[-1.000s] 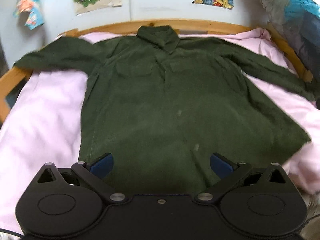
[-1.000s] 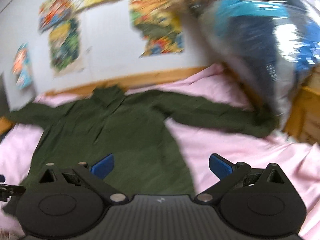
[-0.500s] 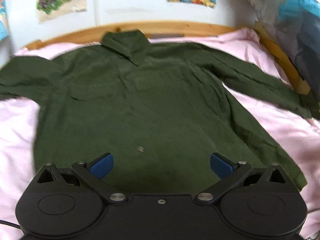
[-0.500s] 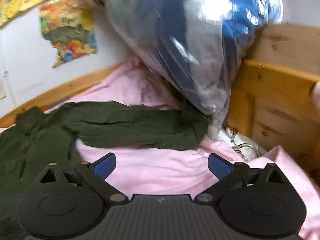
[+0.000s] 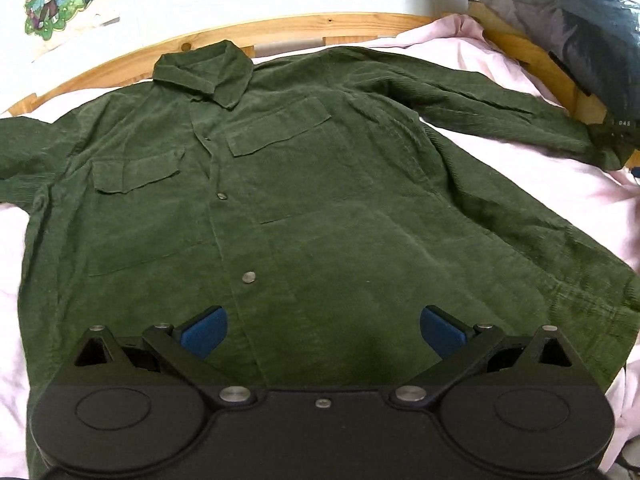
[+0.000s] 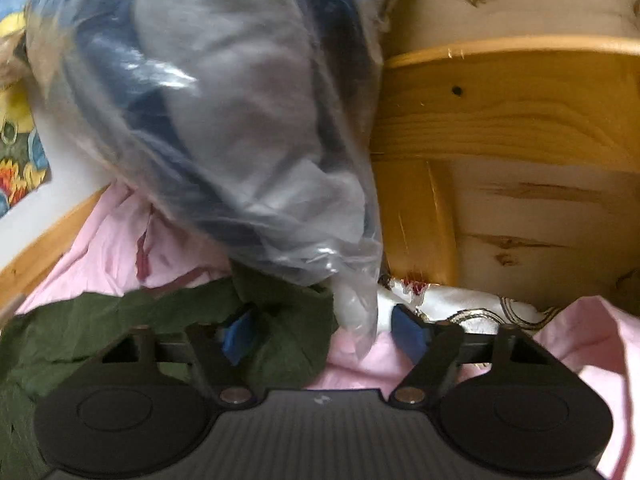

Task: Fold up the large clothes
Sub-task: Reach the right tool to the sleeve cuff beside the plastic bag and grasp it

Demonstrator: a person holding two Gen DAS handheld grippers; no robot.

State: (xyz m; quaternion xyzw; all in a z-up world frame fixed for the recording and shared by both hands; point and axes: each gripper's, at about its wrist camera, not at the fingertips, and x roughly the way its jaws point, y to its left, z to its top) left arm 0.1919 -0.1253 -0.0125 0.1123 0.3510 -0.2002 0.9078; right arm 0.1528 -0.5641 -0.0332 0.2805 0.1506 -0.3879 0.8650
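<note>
The shirt (image 5: pixel 320 208) lies flat on the bed sheet (image 5: pixel 560 184) (collar toward the headboard (image 5: pixel 280 30)).

The green shirt (image 5: pixel 320 200) loses one sleeve end past the left wrist view's left edge and its hem behind the left gripper (image 5: pixel 323 328), while in the right wrist view the plastic bag (image 6: pixel 224 120) is blurred, its contents unreadable, and covers part of the cuff (image 6: pixel 288 320).

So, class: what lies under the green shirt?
A pink sheet shows all round the green shirt, inside a wooden bed frame. Whatever lies directly beneath the shirt is covered.
</note>
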